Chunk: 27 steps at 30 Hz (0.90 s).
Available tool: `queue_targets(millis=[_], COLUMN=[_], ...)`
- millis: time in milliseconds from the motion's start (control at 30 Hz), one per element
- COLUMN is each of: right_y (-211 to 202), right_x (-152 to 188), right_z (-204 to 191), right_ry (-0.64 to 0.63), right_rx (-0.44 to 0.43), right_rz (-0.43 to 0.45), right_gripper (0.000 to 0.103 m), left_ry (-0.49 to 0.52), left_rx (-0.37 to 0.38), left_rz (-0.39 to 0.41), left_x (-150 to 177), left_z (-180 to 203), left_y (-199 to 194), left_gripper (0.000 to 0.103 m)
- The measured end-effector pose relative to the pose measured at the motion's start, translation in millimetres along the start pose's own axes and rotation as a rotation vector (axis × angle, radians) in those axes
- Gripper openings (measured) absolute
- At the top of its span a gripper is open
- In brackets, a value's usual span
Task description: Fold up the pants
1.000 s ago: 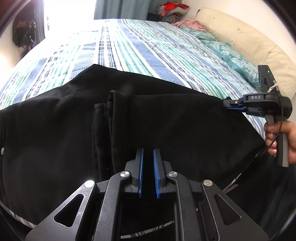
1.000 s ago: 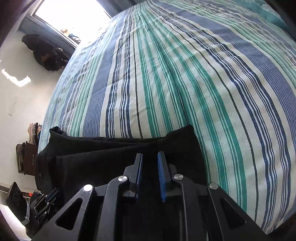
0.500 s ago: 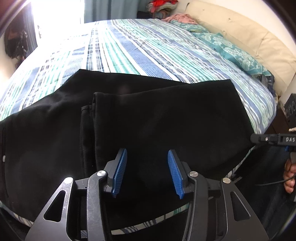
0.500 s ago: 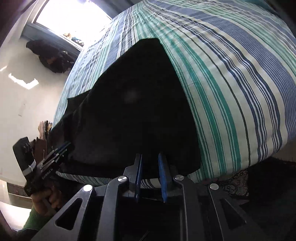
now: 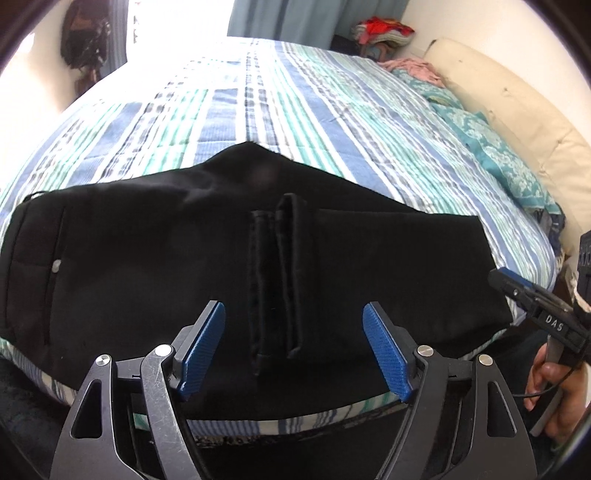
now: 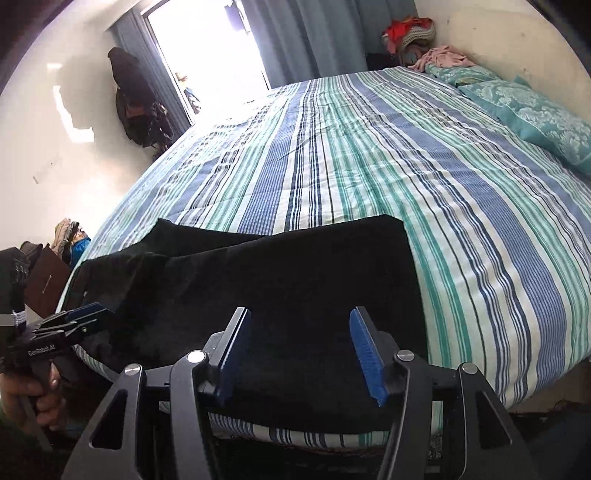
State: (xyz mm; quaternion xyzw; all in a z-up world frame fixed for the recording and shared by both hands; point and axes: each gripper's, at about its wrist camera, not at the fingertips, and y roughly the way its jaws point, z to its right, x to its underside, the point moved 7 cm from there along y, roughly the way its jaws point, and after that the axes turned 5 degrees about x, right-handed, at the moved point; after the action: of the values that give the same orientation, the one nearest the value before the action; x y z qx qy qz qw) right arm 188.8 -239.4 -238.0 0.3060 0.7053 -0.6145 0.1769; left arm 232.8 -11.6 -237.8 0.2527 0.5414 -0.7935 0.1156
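Observation:
Black pants (image 5: 155, 258) lie folded along the near edge of the striped bed (image 5: 280, 110), with the leg hems (image 5: 280, 277) resting on top near the middle. The pants also show in the right wrist view (image 6: 295, 273). My left gripper (image 5: 293, 350) is open and empty, pulled back over the bed's edge in front of the hems. My right gripper (image 6: 301, 354) is open and empty at the pants' right end. Each gripper shows in the other's view: the right one (image 5: 517, 291) and the left one (image 6: 74, 319).
Teal pillows (image 6: 535, 114) and a cream headboard (image 5: 517, 110) lie at the right. A pile of clothes (image 6: 410, 33) sits in the far corner. A dark bag (image 6: 136, 99) hangs on the wall by the bright doorway. Striped cover spreads beyond the pants.
Both grippers have opened and let go of the pants, which now lie flat on the bed. Both have pulled back toward the bed's near edge.

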Motion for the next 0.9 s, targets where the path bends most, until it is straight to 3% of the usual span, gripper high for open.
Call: queue_targets(millis=[133, 300, 400, 900], right_y=[45.1, 47.1, 49.7, 55.4], right_x=[20.7, 30.3, 33.4, 35.1], right_z=[-4.1, -10.0, -16.1, -27.3], right_ry=[-0.06, -0.119, -0.148, -0.165], right_rx=[0.087, 0.094, 0.105, 0.097], right_rz=[-0.128, -0.115, -0.112, -0.113], right_gripper=[0.057, 0.079, 0.087, 0.103], left_ry=[-0.052, -0.078, -0.073, -0.053], left_rx=[-0.036, -0.059, -0.069, -0.092], left_rz=[-0.016, -0.053, -0.058, -0.065], left_x=[1.1, 8.5, 9.5, 11.5], left_z=[-19.3, -31.9, -33.1, -33.4], left_y=[5.4, 15.7, 15.9, 20.1], left_gripper=[0.079, 0.083, 0.085, 0.091])
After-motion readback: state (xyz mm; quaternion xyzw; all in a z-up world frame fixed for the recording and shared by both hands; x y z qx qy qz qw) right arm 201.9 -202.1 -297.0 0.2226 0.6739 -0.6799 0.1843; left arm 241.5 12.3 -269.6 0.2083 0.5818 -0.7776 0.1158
